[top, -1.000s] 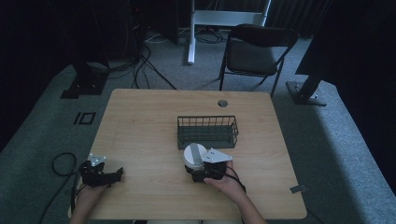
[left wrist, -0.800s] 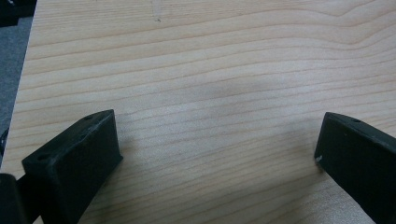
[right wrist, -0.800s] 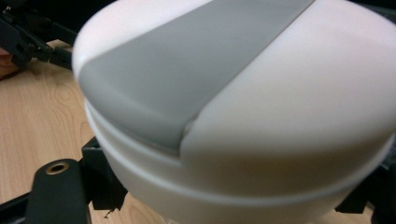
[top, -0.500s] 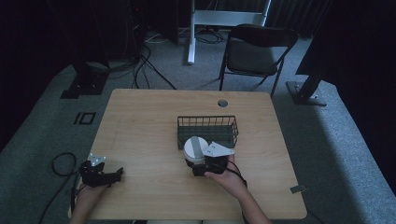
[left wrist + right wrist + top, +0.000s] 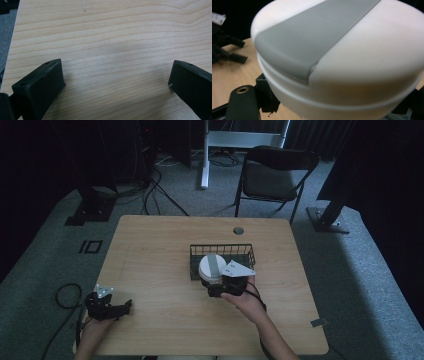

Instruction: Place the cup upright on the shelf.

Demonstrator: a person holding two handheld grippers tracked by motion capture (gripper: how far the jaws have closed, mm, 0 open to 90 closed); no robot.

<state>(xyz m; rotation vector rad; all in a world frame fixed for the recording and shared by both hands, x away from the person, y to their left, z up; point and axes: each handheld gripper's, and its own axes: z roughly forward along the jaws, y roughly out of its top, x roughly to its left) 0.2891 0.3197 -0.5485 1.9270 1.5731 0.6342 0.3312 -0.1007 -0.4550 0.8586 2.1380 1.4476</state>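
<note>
A round white container (image 5: 212,268) with a grey band across its lid is held above the table in my right gripper (image 5: 220,281), which is shut on it. It hangs at the near edge of a black wire basket (image 5: 222,252) in the middle of the table. Up close in the right gripper view, the white container (image 5: 337,57) has its grey band running diagonally. My left gripper (image 5: 120,308) rests at the table's near left corner. Its jaws stand wide apart with bare wood (image 5: 115,62) between them.
The wooden table (image 5: 150,265) has a round cable hole (image 5: 238,230) at the far edge. A black folding chair (image 5: 275,175) stands behind the table. Cables lie on the grey carpet to the left. A small tag (image 5: 317,322) sticks out at the near right edge.
My right gripper has carried the white container forward, from the near side of the table toward the basket's front edge. The left gripper has stayed put.
</note>
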